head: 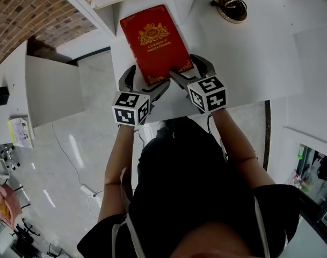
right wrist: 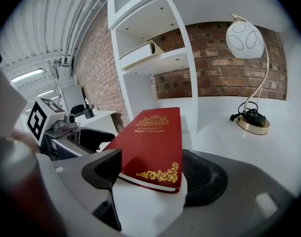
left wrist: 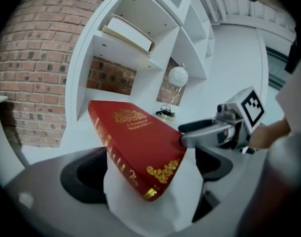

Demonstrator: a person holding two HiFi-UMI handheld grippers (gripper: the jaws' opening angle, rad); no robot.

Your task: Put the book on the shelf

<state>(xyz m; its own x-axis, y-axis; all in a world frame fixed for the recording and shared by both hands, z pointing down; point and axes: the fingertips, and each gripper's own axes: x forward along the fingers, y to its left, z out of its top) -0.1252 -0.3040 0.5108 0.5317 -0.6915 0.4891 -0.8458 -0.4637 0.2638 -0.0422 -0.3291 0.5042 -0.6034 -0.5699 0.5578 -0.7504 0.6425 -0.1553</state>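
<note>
Bright, even light comes from strip lights (right wrist: 26, 75) overhead, which streak the glossy floor (head: 74, 149) with glare and leave only soft shadows on the white desk (head: 260, 63). Both gripper views bend the straight shelf (left wrist: 110, 51) edges and go black at the corners. The near bodies of the left tool (left wrist: 150, 172) and right tool (right wrist: 154, 173) are out of focus, while the red book (right wrist: 152, 142) stays sharp.

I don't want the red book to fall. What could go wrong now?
The red book lies flat on the white shelf, its near corners between the open jaws of the left gripper and right gripper. Pulling back crookedly might snag a corner and drag it toward the edge.
</note>
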